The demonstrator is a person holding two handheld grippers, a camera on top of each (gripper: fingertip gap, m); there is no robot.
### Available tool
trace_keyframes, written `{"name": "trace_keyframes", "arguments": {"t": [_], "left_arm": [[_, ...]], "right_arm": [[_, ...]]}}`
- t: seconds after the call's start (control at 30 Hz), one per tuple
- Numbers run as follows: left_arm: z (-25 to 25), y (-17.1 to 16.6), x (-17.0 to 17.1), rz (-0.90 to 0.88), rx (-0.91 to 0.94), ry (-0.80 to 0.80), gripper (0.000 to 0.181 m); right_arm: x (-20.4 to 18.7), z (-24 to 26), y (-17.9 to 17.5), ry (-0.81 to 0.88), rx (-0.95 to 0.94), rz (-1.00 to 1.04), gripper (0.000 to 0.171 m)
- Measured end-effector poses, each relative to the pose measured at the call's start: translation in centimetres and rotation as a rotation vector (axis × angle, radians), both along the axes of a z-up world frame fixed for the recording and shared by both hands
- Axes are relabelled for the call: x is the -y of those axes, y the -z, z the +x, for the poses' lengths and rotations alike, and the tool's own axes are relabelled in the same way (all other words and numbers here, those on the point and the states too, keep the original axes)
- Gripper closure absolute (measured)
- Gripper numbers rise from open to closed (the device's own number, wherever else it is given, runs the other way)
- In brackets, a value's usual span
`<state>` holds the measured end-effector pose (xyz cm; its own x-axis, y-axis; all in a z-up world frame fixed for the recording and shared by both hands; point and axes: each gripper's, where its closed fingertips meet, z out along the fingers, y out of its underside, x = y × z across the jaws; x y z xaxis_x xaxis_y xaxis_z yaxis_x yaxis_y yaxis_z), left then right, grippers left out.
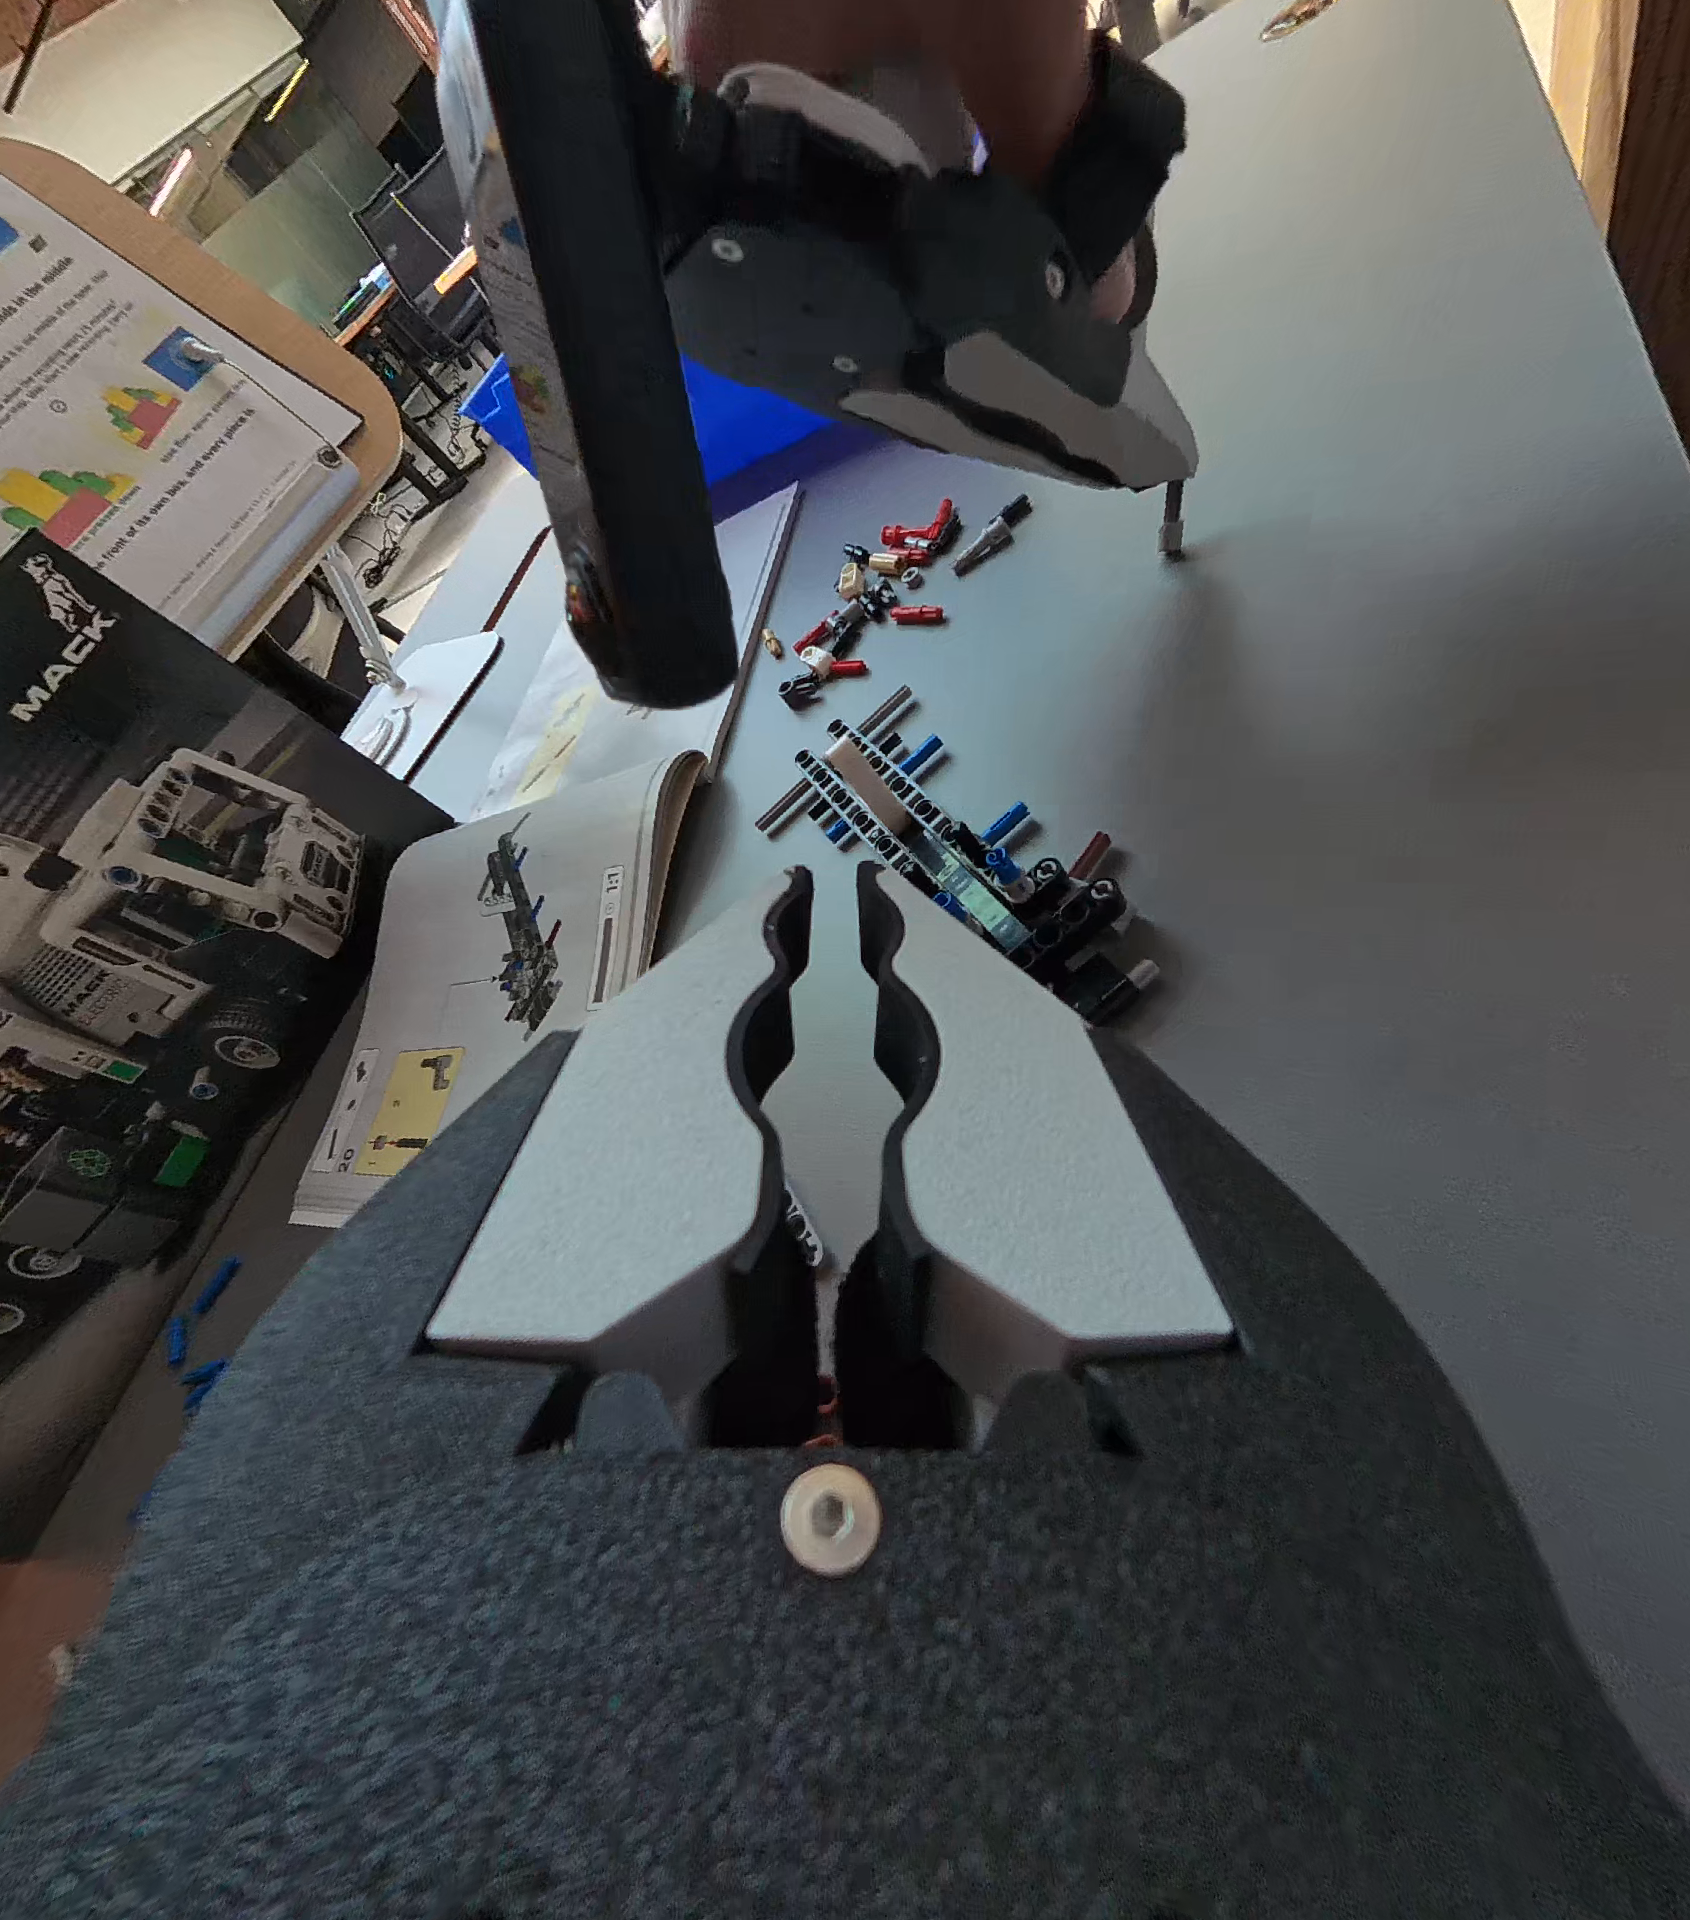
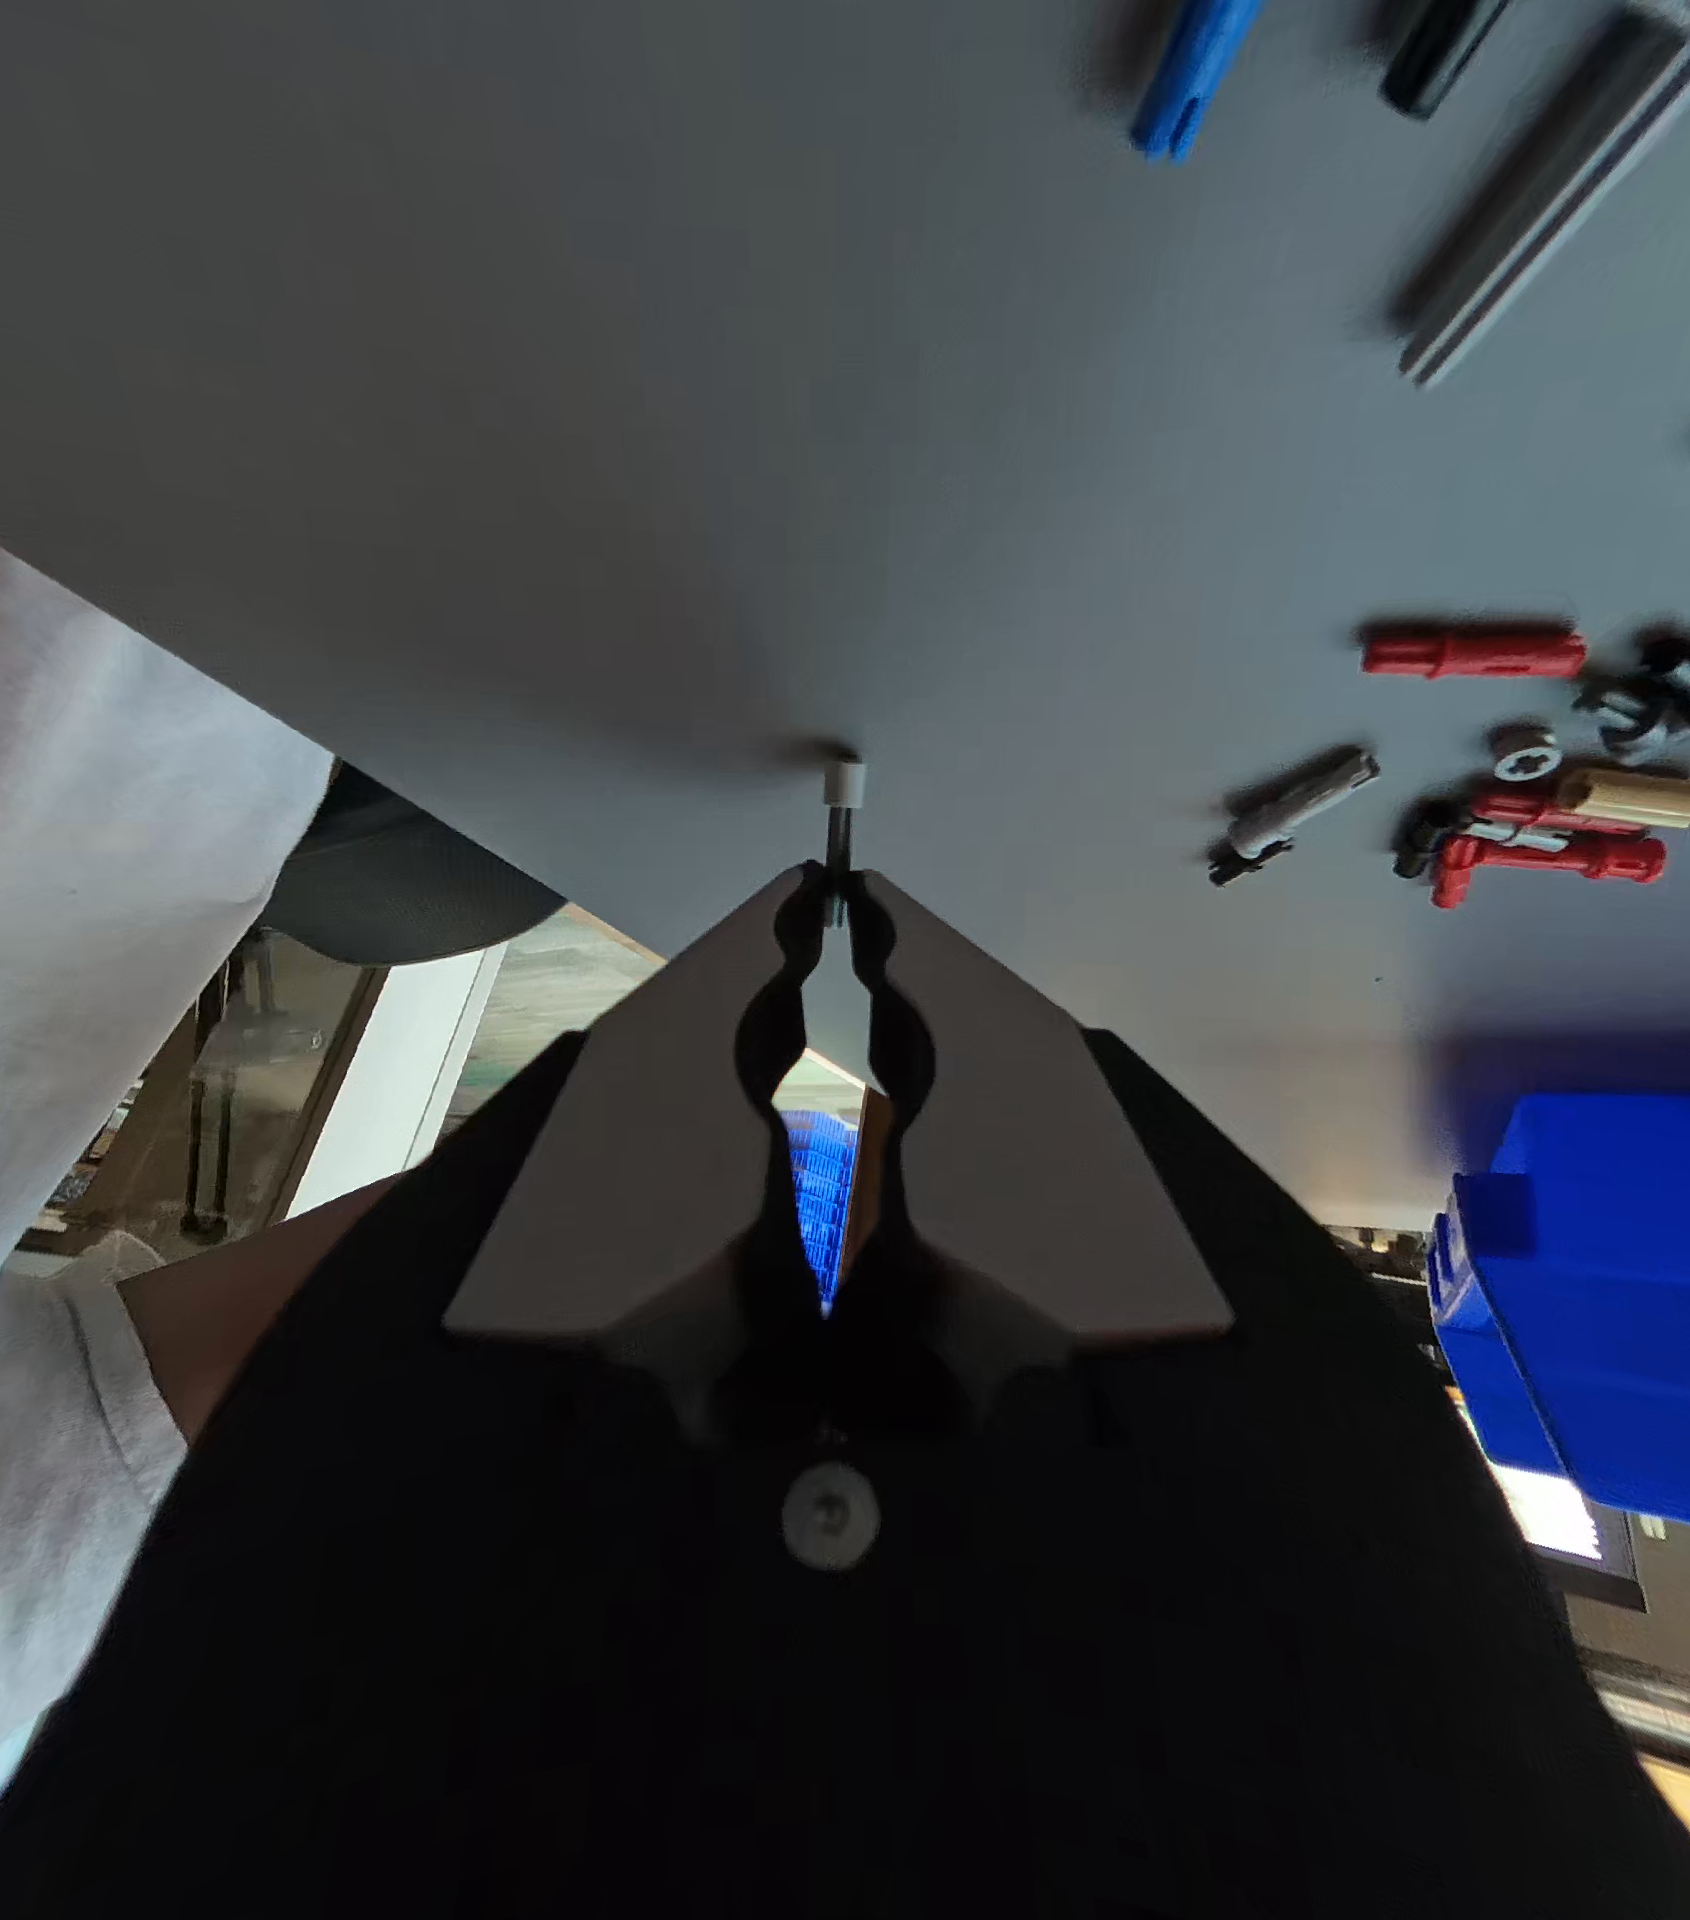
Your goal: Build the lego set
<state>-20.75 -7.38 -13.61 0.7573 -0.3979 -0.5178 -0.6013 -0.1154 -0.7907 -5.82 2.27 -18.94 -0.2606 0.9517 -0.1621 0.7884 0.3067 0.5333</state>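
My right gripper [image 2: 833, 883] is shut on a thin dark axle [image 2: 839, 836] with a white bush [image 2: 843, 781] on its end, which rests on the grey table [image 2: 508, 416]. It also shows in the left wrist view [image 1: 1168, 483], holding the axle [image 1: 1173, 514] upright. My left gripper [image 1: 836, 883] hovers low beside a black beam assembly [image 1: 976, 862] with blue pins. Its jaws stand a narrow gap apart. A small dark holed piece [image 1: 805, 1226] shows deep in the gap; I cannot tell whether it is gripped.
Loose red, black and tan pins [image 1: 872, 603] lie behind the assembly and show in the right wrist view [image 2: 1547, 821]. An open instruction booklet [image 1: 529, 935] and the set's box [image 1: 93, 935] lie left. A blue bin [image 1: 747, 416] stands behind. A black strap [image 1: 612, 364] hangs in front.
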Motion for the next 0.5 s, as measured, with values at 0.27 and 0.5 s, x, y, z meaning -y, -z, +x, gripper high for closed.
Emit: {"name": "trace_keyframes", "arguments": {"t": [0.27, 0.5], "left_arm": [[0.2, 0.3, 0.0, -0.007, -0.009, 0.005, 0.175], [0.2, 0.1, 0.0, 0.005, -0.022, 0.0, 0.175]], "right_arm": [[0.0, 0.7, -1.2, -0.057, 0.165, -0.01, 0.17], [-2.1, 1.0, -1.2, -0.139, 0.348, 0.116, 0.171]]}}
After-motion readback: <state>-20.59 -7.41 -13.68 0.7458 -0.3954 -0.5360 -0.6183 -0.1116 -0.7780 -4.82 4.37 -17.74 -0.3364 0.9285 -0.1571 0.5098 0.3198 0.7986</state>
